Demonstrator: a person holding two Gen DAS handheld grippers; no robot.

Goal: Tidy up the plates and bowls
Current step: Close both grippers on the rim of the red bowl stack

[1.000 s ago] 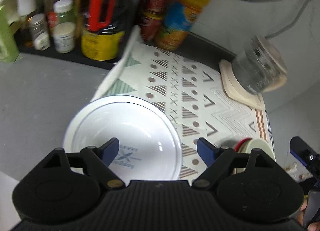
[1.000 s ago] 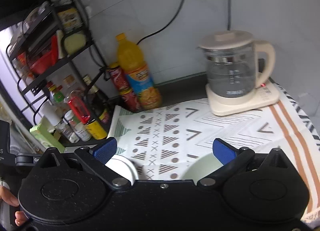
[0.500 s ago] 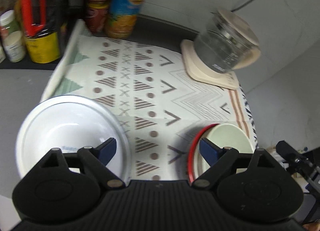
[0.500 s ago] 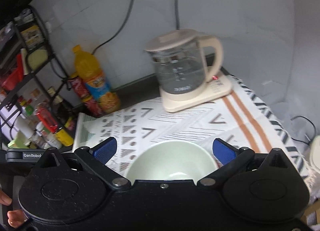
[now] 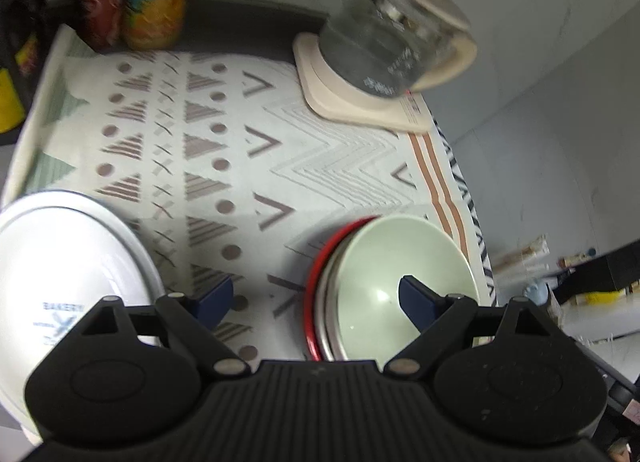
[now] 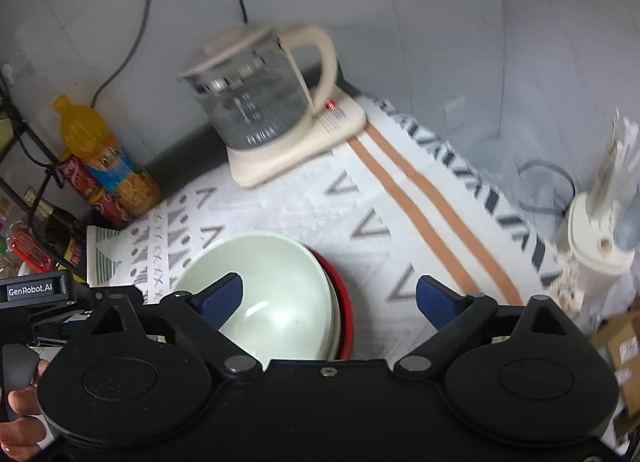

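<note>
A pale green bowl (image 5: 392, 262) sits stacked on a red-rimmed plate (image 5: 316, 282) on the patterned cloth (image 5: 240, 149). A white plate (image 5: 60, 262) printed "BAKERY" lies at the cloth's left edge. My left gripper (image 5: 316, 298) is open and empty, its right finger over the green bowl, its left finger beside the white plate. In the right wrist view the green bowl (image 6: 272, 274) and red plate (image 6: 344, 294) lie under my open, empty right gripper (image 6: 328, 294), its left finger over the bowl.
A glass kettle (image 6: 264, 101) on a beige base stands at the back of the cloth (image 6: 400, 221). An orange juice bottle (image 6: 104, 161) and red cans stand at the back left by a rack. A cream appliance (image 6: 600, 229) and cable lie at the right.
Both grippers have swung to the right. The green bowl and red plate have come closer and now lie under both grippers; the white plate has slid to the left edge of the left view.
</note>
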